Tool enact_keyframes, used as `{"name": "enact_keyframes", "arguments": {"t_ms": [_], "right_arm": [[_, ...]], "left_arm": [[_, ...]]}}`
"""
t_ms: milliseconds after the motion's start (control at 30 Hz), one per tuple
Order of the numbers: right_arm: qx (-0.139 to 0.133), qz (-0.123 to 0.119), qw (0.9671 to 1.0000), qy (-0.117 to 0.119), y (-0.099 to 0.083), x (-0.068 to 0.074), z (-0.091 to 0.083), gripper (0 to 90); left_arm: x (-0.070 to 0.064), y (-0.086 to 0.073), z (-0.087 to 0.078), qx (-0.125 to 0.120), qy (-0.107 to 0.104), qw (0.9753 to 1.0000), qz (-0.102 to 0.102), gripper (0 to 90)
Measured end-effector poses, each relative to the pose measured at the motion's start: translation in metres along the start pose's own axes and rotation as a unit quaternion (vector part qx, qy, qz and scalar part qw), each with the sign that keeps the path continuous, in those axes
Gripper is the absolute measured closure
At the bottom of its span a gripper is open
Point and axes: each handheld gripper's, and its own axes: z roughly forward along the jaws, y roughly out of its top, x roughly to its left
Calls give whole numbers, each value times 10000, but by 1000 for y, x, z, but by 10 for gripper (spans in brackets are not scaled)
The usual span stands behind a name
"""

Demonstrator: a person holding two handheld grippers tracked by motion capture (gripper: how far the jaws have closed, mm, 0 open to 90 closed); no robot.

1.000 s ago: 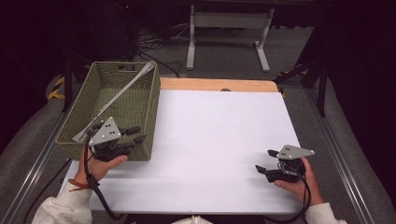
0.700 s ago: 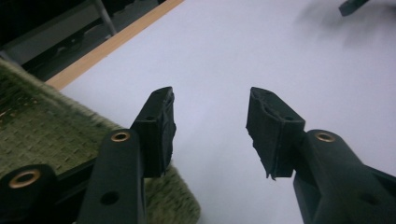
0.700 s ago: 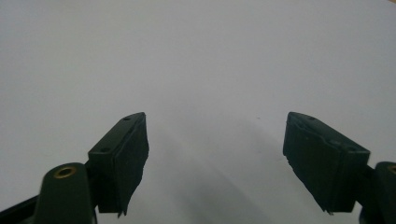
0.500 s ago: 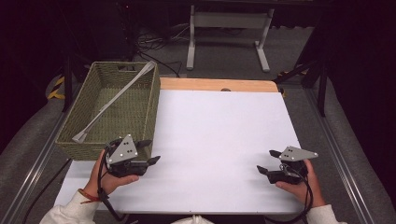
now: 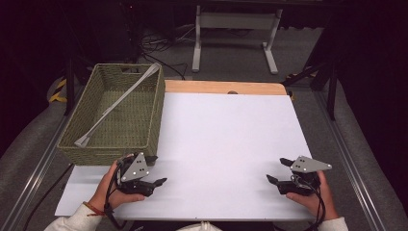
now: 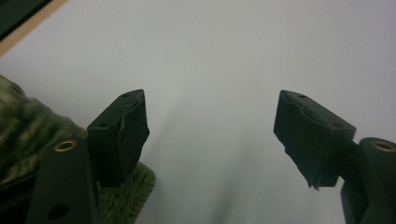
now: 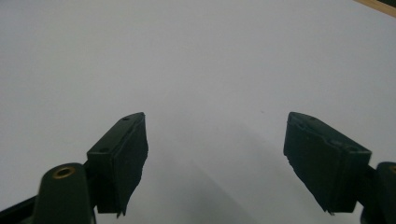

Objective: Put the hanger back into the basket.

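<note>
The tongs (image 5: 118,103) lie slantwise in the basket (image 5: 156,122), tip on the far rim. Probably metal: stiff, light, slick; best pinched mid-shaft. Left gripper (image 5: 155,170) and right gripper (image 5: 276,170) rest on the table (image 5: 231,134), jaws apart, empty.

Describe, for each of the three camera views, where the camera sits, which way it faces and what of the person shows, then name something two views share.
High view: above the person's side, facing forward and down on the white table, green basket and tongs; both hands show, holding the left gripper and right gripper.
Left gripper view: rides the left gripper, facing along its open jaws over the table.
Right gripper view: rides the right gripper, open jaws over the table.
Shared: the basket corner, in the high and left gripper views.
</note>
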Motion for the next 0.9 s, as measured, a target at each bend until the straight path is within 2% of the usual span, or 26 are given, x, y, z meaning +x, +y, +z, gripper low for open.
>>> {"name": "enact_keyframes", "arguments": {"t_ms": [67, 100, 267, 567, 633, 733, 900], "right_arm": [[-16, -14, 10000, 4, -1, 1, 0, 224], [-7, -32, 10000, -3, -1, 2, 0, 223], [-1, -123, 9999, -10, -2, 5, 1, 219], [-14, -210, 9998, -59, -4, 11, 3, 212], [-69, -227, 9997, -87, -3, 12, 1, 208], [-123, -245, 9995, -129, -2, 12, 0, 207], [-155, -265, 9994, -145, -3, 12, 0, 202]], "left_arm": [[-1, -7, 6, 190, -46, 9998, 5, 229], [-1, -7, 6, 190, -46, 9998, 5, 220], [3, -22, 13, 354, -172, 9990, -224, 177], [10, -34, 18, 261, -306, 9974, -598, 113], [10, -35, 18, 264, -274, 9974, -616, 92], [10, -34, 15, 141, -284, 9975, -635, 87], [10, -33, 16, 134, -274, 9978, -586, 92]]}}
